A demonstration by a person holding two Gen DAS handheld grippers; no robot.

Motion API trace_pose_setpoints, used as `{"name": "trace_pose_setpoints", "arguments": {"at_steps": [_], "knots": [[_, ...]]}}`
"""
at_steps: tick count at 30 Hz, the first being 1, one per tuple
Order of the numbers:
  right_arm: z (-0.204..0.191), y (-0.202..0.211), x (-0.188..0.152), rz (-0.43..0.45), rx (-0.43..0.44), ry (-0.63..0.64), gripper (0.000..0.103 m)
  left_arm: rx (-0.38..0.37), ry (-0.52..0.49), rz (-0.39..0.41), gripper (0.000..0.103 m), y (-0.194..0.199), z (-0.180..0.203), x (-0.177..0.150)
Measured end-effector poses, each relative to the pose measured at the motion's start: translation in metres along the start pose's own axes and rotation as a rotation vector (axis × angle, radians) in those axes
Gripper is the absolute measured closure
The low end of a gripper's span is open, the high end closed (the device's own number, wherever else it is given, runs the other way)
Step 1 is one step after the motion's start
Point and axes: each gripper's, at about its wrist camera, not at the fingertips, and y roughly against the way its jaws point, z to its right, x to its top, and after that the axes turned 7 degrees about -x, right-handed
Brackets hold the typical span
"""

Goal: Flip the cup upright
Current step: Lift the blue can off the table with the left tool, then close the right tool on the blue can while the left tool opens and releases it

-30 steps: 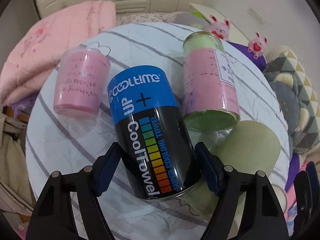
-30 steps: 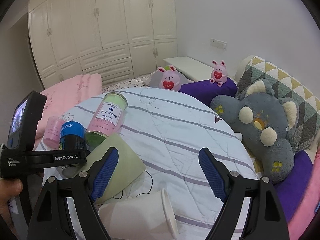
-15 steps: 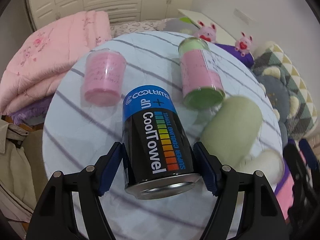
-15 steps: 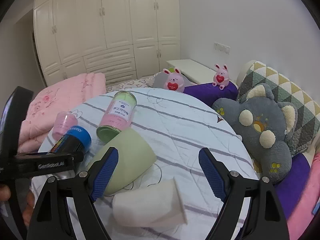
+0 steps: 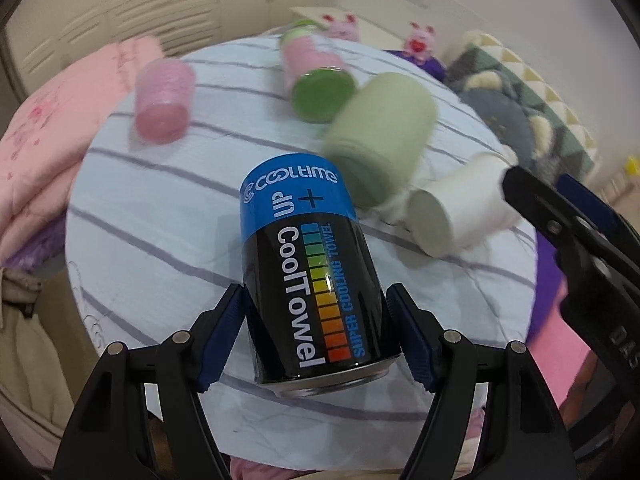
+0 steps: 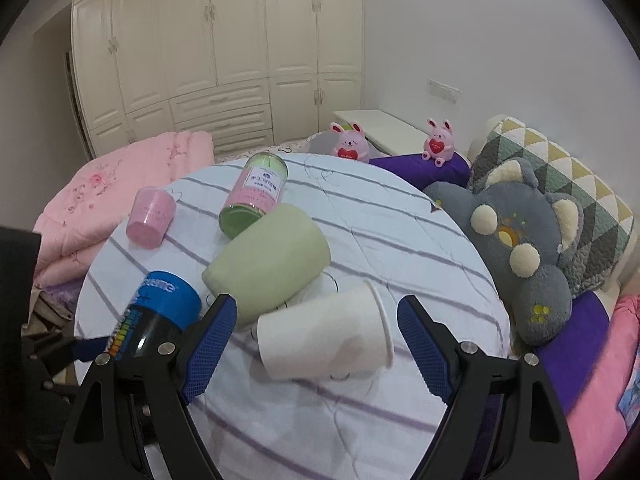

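Two toppled cups (image 6: 276, 264) beside clamped can (image 5: 312, 272)

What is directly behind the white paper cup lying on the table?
The green cup lies on its side just behind the white paper cup, on the striped tablecloth. Whether they touch is hidden by the paper cup.

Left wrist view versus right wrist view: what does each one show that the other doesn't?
Left only: the left claw shut on the can, with the printed label readable, and the white cup's closed base.

Right only: the right claw open just short of the white cup, that cup's open rim, the wardrobe and the grey plush.

Both: can, white cup, green cup, pink cup, jar, striped table.
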Motion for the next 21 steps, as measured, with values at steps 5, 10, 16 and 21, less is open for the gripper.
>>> {"name": "trace_pose_setpoints", "arguments": {"at_steps": [5,10,16,21], "knots": [[0.007,0.005,-0.010,-0.019,-0.027,-0.026,0.019,-0.043,-0.100,0.015,0.030,-0.003,0.017,-0.003],[0.009,0.006,-0.015,-0.050,-0.020,-0.044,0.019,-0.048,-0.176,-0.004,0.031,-0.005,0.018,-0.004],[0.002,0.002,-0.015,-0.073,0.017,-0.055,0.019,-0.053,-0.181,0.005,0.028,-0.002,0.012,-0.003],[-0.005,0.001,-0.012,-0.087,0.042,-0.067,0.019,-0.030,-0.177,0.004,0.007,0.006,0.009,-0.005]]}}
